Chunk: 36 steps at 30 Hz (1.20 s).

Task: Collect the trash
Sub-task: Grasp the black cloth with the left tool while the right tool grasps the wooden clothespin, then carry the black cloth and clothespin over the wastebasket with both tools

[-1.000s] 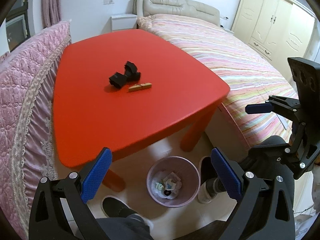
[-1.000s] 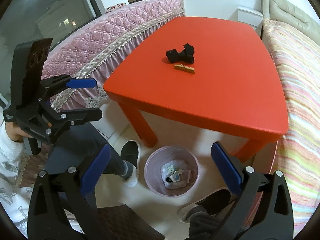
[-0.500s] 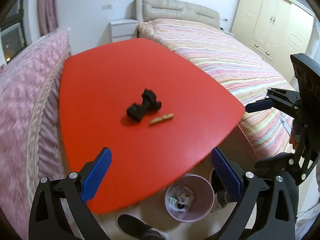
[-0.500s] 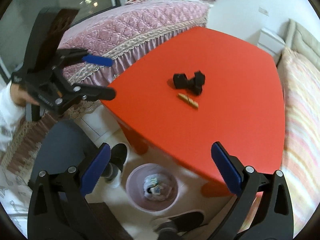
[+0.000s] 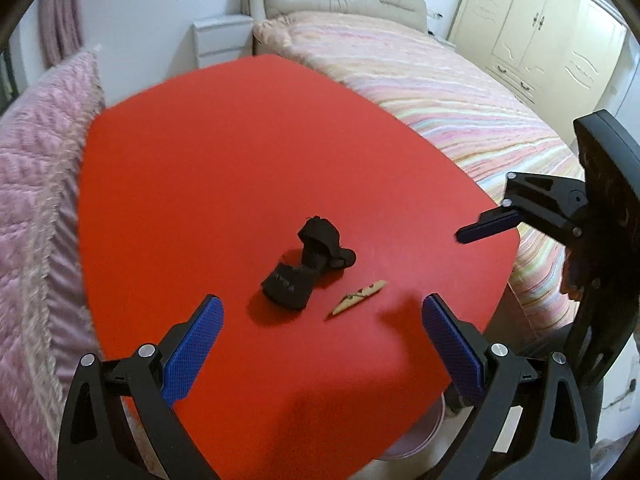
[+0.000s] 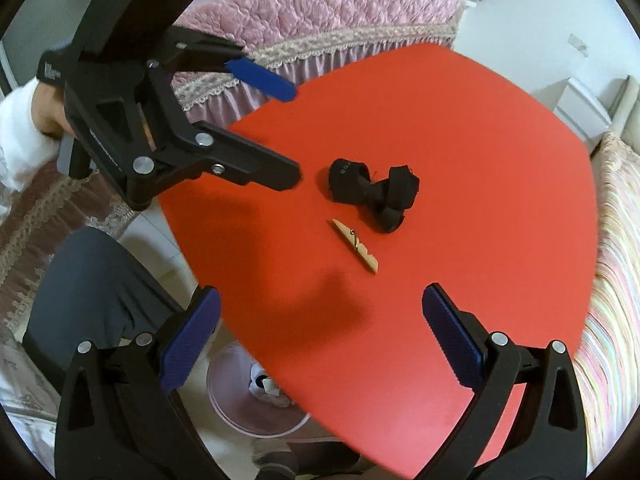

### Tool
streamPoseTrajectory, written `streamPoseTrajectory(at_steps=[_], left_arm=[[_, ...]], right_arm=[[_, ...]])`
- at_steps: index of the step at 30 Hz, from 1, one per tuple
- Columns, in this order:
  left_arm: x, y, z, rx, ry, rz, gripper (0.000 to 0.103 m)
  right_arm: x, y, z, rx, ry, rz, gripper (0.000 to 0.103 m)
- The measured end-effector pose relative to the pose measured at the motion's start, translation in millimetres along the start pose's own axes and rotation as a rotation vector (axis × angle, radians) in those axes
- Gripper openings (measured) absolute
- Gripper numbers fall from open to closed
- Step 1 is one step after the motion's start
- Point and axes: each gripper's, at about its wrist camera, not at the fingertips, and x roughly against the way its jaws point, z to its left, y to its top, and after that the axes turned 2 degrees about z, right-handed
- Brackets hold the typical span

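Blue-padded jaws of left gripper [image 5: 322, 344] and right gripper [image 6: 320, 336] spread wide, holding nothing, above red table [image 5: 240, 152].

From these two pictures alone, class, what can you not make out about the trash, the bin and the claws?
- Bin: right wrist view, the red table hides its far side; most contents are unseen. Left wrist view, only a sliver of rim shows.
- Black bundle: both views, too crumpled to tell what it is.
- Right claw: left wrist view, only one blue pad shows.
- Clothespin: whether it is trash.
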Motion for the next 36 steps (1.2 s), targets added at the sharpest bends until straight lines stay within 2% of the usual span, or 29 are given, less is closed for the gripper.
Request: streamPoseTrajectory(at_steps=[5,11,15,18,20,22,26,27,28,30,36], left_arm=[[-28.3,11.4,8.1,-0.028,-0.016,0.042,0.095],[-53.7,15.6,16.7,-0.030,-0.036,0.082,0.095],[-66.5,14.7,25.6,-0.020,-0.057,0.092,0.095],[-73.5,11.7,29.2,-0.021,-0.067,0.090,0.094],[-77.5,10.8,31.3,-0.025,-0.065,0.094,0.081],[-82.6,9.2,34.3,-0.021,-0.059,0.106,0.068],[-81.5,6.8,38.0,-0.022,-0.047,0.098,0.050],[-80.8,6.4,38.3,-0.021,-0.041,0.098,0.039],[-79.8,5.5,37.8,-0.022,-0.039,0.100,0.032],[-77.8,3.6,36.2,-0.027,-0.035,0.104,0.028],[-69.5,0.0,35.4,-0.018,0.001,0.091,0.021]], right_arm=[[-22.7,6.0,-13.9,0.004,0.028,0.031,0.094],[-44.1,12.3,-27.7,0.010,0.044,0.057,0.082],[-56.8,14.1,-31.1,0.016,0.054,0.073,0.067],[-63.5,15.9,-33.4,0.020,0.059,0.070,0.065],[-67.0,15.6,-34.7,0.024,0.053,0.067,0.059],[-71.4,15.2,-35.5,0.027,0.043,0.077,0.048],[-71.0,15.1,-36.2,0.043,0.011,0.065,0.027],[-71.2,14.5,-36.3,0.044,0.007,0.065,0.020],[-70.9,14.1,-36.1,0.045,0.007,0.065,0.014],[-70.5,12.3,-34.5,0.052,0.004,0.066,0.009],[-74.3,16.8,-37.1,0.034,-0.006,0.073,0.007]])
